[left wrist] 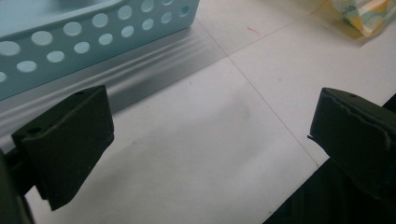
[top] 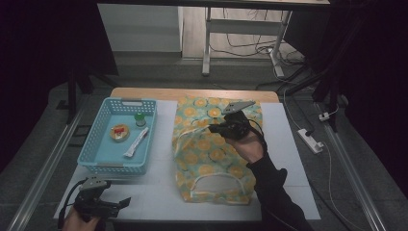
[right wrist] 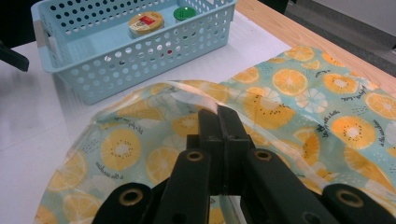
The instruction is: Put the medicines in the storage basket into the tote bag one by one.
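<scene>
Pinching glossy orange-print bag [right wrist: 280, 107] rim, right tool [right wrist: 219, 114] clamped, left tool [left wrist: 210, 140] spread apart, perforated blue basket [top: 98, 144] nearby

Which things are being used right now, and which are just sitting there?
In use:
- fruit-print bag, pinched at its edge
- right hand-held gripper, shut on the bag
- left hand-held gripper, open over the white tabletop, holding nothing

Just lying about, all inside the blue basket:
- round tin
- green-capped bottle
- white tube
</scene>
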`<state>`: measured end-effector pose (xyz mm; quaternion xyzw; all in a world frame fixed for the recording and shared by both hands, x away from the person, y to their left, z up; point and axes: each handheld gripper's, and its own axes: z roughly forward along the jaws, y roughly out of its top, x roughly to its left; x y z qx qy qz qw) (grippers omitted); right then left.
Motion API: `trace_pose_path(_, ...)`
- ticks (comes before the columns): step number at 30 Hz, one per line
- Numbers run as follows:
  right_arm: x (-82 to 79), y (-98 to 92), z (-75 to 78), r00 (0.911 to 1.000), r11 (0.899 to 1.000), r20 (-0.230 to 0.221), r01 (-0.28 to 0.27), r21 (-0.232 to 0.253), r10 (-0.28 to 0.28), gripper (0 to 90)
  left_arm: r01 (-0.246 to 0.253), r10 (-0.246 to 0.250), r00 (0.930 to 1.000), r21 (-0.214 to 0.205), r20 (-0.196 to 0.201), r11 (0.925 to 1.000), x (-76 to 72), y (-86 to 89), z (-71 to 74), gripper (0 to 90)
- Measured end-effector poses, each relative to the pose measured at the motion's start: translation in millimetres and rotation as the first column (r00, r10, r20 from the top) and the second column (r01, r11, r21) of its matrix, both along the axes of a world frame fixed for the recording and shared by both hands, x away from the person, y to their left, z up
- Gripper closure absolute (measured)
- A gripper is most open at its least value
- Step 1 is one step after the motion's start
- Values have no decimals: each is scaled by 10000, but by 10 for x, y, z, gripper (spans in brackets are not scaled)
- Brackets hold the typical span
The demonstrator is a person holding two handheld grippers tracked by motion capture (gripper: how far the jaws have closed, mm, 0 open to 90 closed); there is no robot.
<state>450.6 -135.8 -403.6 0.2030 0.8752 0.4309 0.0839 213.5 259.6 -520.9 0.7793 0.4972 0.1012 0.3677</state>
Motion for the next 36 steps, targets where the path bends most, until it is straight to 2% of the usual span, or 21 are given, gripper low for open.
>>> trace_pose_path(14, 16, -41, -36, 10000, 10000, -16, 12, 79, -12, 900, -165, 166, 9998, -215, 56, 9996, -5, 24, 6, 0)
trace_pose_path(18, 19, -40, -44, 10000, 9999, -3, -17, 157, 17, 900, -41, 42, 10000, -249, 42, 9997, -10, 14, 10, 0)
trace_pose_path(27, 24, -36, -57, 10000, 9999, -30, -40, 133, 40, 900, 3, 1, 10000, -611, 65, 9981, -17, 27, 41, 0)
trace_pose_path(32, 23, -43, -51, 10000, 9998, -9, -47, 183, 48, 900, 36, -30, 9999, -464, 132, 9989, -20, 16, 81, 0)
trace_pose_path(36, 32, -55, -56, 10000, 9998, -45, -33, 196, 34, 900, 93, -90, 9998, -152, 182, 9998, -11, 6, 102, 0)
